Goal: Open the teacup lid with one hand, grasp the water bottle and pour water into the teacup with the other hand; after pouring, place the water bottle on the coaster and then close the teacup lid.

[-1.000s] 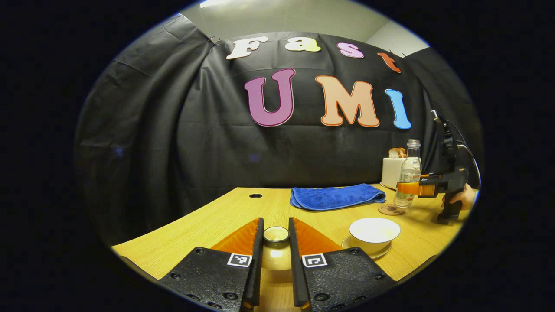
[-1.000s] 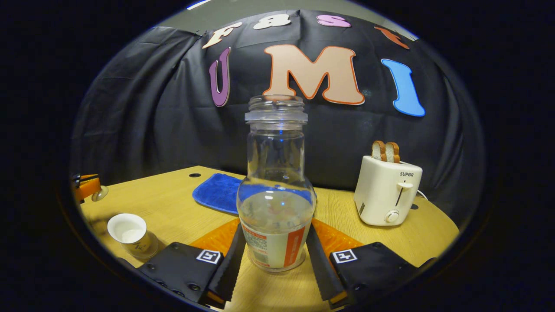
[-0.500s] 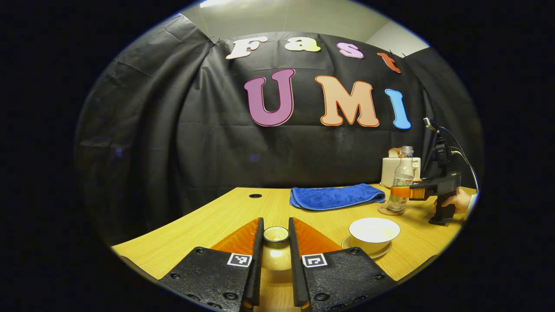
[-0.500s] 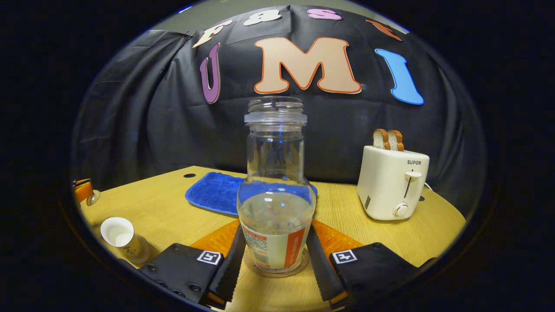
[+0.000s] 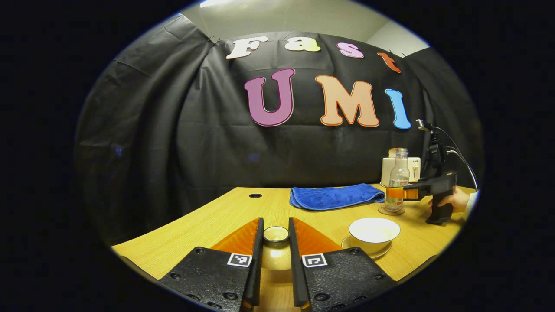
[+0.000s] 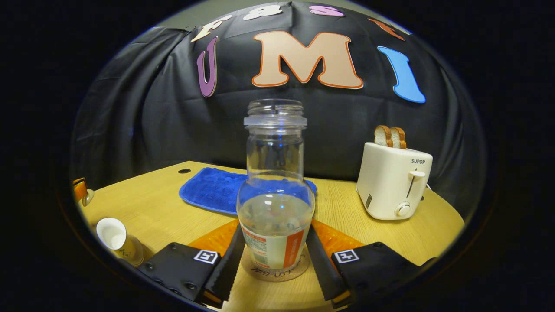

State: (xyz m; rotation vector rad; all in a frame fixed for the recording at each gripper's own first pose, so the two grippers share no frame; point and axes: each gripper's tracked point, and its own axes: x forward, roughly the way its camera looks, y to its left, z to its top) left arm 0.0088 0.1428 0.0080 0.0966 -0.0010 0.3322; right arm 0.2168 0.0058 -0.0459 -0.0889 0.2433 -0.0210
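Right gripper view has the bottle (image 6: 275, 203) standing upright between the right gripper's (image 6: 275, 264) two fingers, its base on the coaster (image 6: 299, 269) that peeks out just under and ahead of the fingertips. Both fingers look pressed against the bottle's lower sides, so I'd call that grip closed on it. To finish this step well, I'd make sure the base sits flat and centred on the coaster, then spread the fingers evenly and draw straight back, so neither pad drags the bottle over. It is open at the top with water inside, so a tip would spill. The toaster (image 6: 393, 182) stands off to the gripper's right, the blue cloth (image 6: 212, 190) beyond it to the left.

From the left gripper view, the left gripper (image 5: 275, 260) has its fingers drawn in close on the lid (image 5: 276, 247), holding it by the knob. The cup (image 5: 373, 234) sits open, ahead and to its right, waiting for the lid once the bottle is released.
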